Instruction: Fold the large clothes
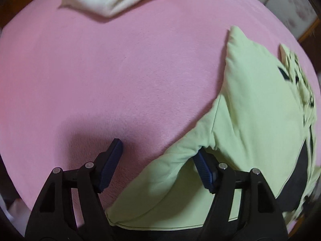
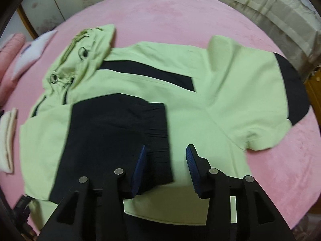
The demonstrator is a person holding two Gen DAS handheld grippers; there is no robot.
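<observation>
Both hand-held grippers hover released over the green-and-black jacket (image 2: pixel 200 108) on the pink bed (image 2: pixel 180 16). Left hand-held gripper (image 1: pixel 155 156) straddles a raised green fold; right hand-held gripper (image 2: pixel 165 158) sits spread above the black sleeve (image 2: pixel 112 130), not pinching it.

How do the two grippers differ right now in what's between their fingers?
The left gripper stands wide, a raised fold of the green jacket draped against one finger; the right gripper stands narrower, with nothing pressed. The left hangs half over the pink blanket; the right hangs wholly over the jacket's black sleeve. Both have blue pads and point down.
</observation>
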